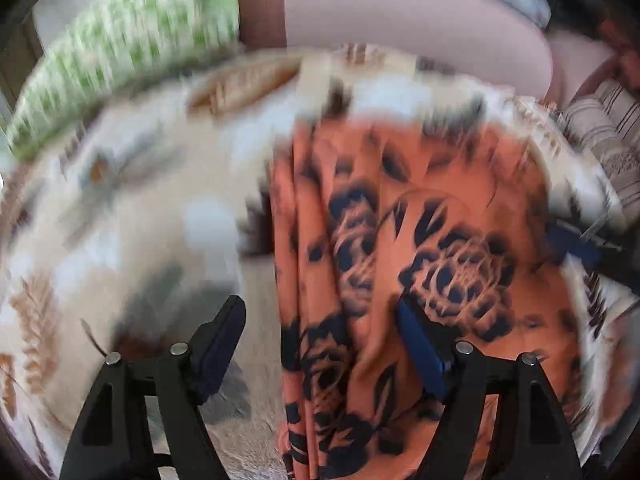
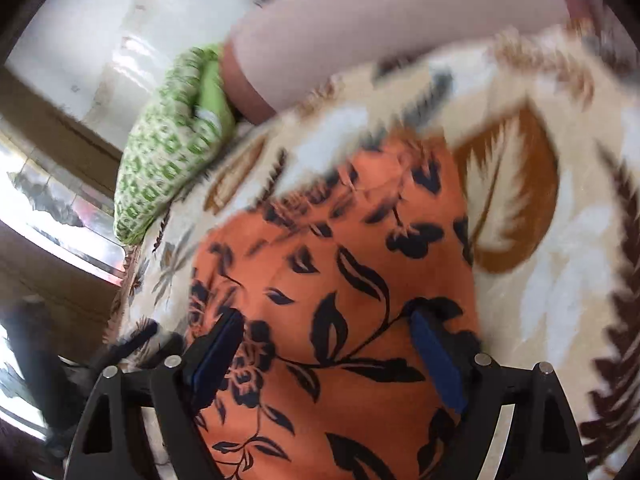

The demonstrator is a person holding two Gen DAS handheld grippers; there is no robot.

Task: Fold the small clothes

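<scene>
1. Orange garment [image 1: 420, 248] with dark flower print, spread flat on a cream blanket [image 1: 132, 208] patterned with brown leaves.
2. Left gripper [image 1: 320, 344]: jaws wide, nothing pinched; one finger over the blanket, the other over the cloth, straddling its gathered edge.
3. Right gripper [image 2: 324, 352]: jaws wide above the garment [image 2: 340, 248], nothing gripped.
4. Green patterned pillow [image 2: 172, 148] beside a pink cushion [image 2: 380, 24] at the blanket's far edge.

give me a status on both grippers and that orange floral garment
Left gripper open, nothing between fingers. Right gripper open above the orange floral garment, which lies on the leaf-print blanket. Green patterned pillow off to the side, nothing blocking.
</scene>
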